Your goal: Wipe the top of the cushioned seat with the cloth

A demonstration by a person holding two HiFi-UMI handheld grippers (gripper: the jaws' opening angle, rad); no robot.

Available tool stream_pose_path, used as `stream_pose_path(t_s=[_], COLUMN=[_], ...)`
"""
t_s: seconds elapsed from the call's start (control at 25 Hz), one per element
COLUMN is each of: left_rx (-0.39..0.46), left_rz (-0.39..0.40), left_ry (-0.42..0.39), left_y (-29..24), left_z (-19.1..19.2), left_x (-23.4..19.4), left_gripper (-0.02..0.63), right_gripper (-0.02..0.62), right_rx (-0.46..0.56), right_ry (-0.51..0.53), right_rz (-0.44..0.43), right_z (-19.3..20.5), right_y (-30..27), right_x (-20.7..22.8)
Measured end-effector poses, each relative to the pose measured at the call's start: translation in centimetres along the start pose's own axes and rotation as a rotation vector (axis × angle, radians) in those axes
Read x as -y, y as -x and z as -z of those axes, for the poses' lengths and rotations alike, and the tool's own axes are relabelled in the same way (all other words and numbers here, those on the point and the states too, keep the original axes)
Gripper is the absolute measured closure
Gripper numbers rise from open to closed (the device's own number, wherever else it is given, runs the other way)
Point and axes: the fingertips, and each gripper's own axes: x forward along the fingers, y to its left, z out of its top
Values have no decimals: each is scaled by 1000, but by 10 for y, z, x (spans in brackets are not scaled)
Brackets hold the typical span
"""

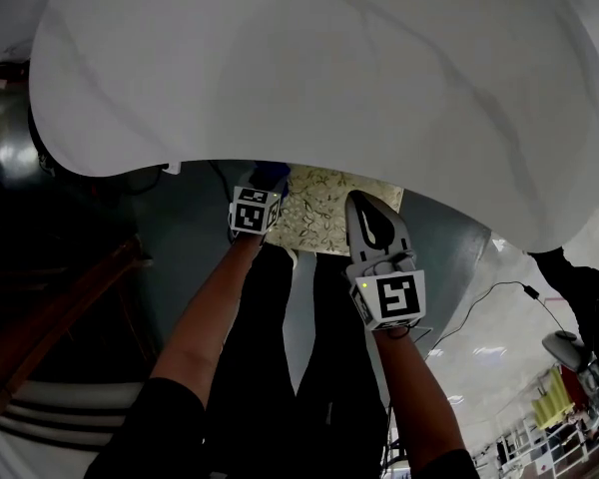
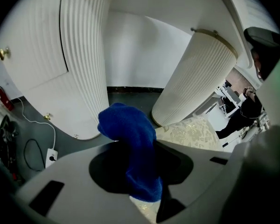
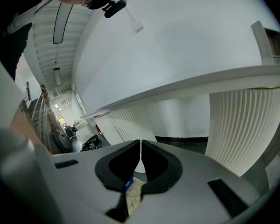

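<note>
The left gripper (image 2: 142, 171) pinches a blue cloth (image 2: 127, 125), which bulges up past the jaws at the centre of the left gripper view and hangs down between them. The patterned seat (image 1: 324, 216) lies at the middle of the head view, just below the rim of a white table (image 1: 309, 68). The cloth is over the seat's left edge; contact cannot be told. The right gripper (image 3: 140, 160) is pressed together and empty, above the seat's right part.
</note>
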Motion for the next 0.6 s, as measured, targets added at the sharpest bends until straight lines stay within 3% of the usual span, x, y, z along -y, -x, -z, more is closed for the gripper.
stream_pose_path(t_s=[0.16, 0.6], left_rx=[29, 51], left_rz=[-38, -67], left_ry=[40, -33], left_y=[-4, -8], left_z=[0, -15], left_x=[3, 38], left_gripper=[466, 466], right_gripper=[557, 557], right_rx=[-1, 12], right_ry=[-27, -65], right_rz=[12, 48], right_z=[7, 1], right_y=[2, 15], right_x=[7, 35])
